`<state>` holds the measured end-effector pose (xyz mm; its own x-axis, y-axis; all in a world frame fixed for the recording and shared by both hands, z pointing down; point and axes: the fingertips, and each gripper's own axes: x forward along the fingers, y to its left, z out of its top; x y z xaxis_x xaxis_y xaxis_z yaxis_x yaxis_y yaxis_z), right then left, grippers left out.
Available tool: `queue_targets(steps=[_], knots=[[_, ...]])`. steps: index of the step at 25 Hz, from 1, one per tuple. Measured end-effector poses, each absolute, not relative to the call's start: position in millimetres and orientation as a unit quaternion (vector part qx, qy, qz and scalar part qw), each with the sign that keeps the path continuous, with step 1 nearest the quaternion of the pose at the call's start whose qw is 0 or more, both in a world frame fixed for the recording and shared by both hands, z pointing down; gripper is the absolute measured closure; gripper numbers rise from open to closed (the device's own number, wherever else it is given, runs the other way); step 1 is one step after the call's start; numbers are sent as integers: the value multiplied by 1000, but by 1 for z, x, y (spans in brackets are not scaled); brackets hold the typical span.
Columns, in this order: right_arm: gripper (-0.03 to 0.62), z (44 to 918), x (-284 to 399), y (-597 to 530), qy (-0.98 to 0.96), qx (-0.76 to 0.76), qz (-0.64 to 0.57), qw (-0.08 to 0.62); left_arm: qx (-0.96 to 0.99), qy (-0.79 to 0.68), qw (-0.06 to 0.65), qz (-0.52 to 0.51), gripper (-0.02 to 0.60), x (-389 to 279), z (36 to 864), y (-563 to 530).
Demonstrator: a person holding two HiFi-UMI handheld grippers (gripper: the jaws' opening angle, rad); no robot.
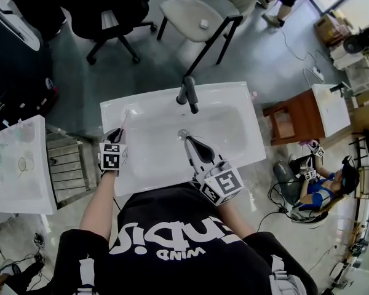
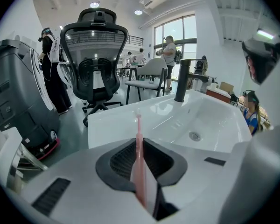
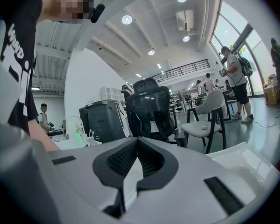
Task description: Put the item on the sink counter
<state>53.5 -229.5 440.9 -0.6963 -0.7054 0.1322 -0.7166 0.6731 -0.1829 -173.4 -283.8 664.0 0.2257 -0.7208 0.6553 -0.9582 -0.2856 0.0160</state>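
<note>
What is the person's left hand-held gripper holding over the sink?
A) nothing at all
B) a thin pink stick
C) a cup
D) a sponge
B: in the left gripper view, the left hand-held gripper has its jaws closed on a thin pink stick, which pokes out toward the white sink.

we find the faucet [image 1: 187,94] at the sink's [image 1: 246,103] far edge, the toothbrush [image 2: 139,143] above its left worktop [image 1: 111,110], a chair [image 1: 200,17] on the floor beyond.
</note>
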Motion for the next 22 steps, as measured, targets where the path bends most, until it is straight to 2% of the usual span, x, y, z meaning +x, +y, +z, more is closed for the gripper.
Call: queue_targets(steps=[22], knots=[[576, 443, 58, -227, -914, 389, 113, 33, 728, -564, 204, 333, 522, -175, 677, -284]])
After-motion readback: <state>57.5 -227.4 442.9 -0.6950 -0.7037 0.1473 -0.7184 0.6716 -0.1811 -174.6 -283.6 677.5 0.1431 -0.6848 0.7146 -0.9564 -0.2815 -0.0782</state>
